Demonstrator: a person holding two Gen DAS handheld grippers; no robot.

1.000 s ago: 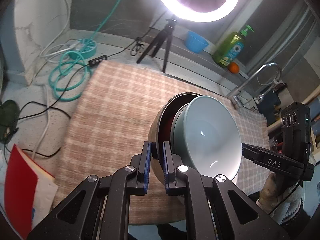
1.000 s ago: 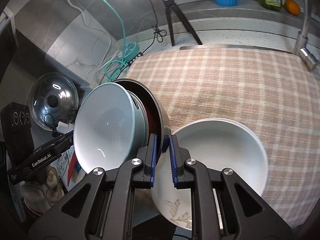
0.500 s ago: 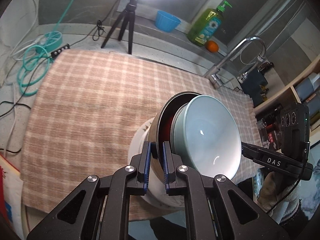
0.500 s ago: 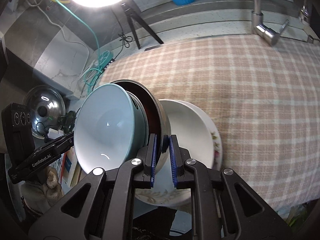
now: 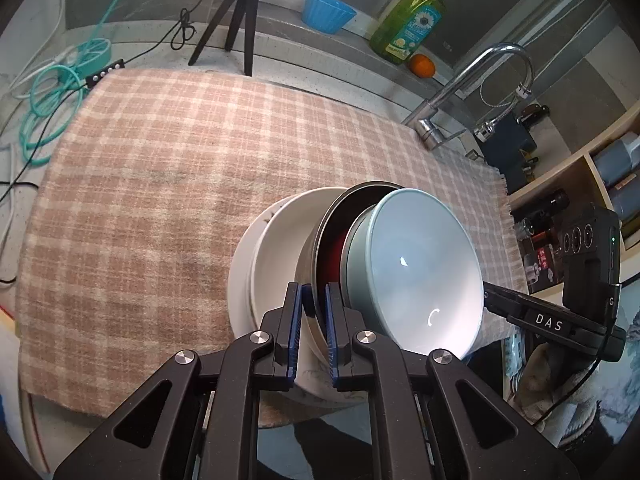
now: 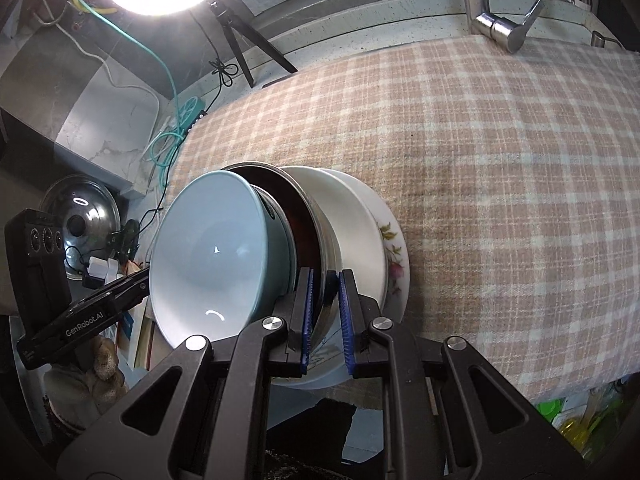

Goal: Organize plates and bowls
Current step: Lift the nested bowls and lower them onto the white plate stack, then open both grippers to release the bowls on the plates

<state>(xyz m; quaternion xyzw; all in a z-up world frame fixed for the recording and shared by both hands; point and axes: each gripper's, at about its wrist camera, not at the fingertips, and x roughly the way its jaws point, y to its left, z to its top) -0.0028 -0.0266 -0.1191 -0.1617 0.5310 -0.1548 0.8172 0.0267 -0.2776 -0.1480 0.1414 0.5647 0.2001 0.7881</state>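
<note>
A steel bowl (image 5: 320, 240) with a dark red inside holds a pale blue bowl (image 5: 424, 276) nested in it. My left gripper (image 5: 313, 322) is shut on the steel bowl's rim. My right gripper (image 6: 324, 308) grips the same rim (image 6: 324, 240) from the opposite side; the blue bowl (image 6: 212, 260) shows to its left. The pair sits inside a white bowl (image 5: 280, 256) that rests on a flowered white plate (image 6: 394, 248) near the front edge of the checked cloth (image 5: 160, 184). The white bowl (image 6: 352, 232) also shows in the right wrist view.
A ring-light tripod (image 5: 236, 12), a blue cup (image 5: 328, 12), a green soap bottle (image 5: 412, 20), an orange (image 5: 423, 66) and a faucet (image 5: 480, 80) stand along the back. Teal cable coils (image 5: 52, 92) lie at the far left. A pot lid (image 6: 80, 216) lies off the counter.
Both grippers have carried the nested steel and blue bowls across and down into the white bowl on the plate. The right gripper's jaws stand slightly wider than before.
</note>
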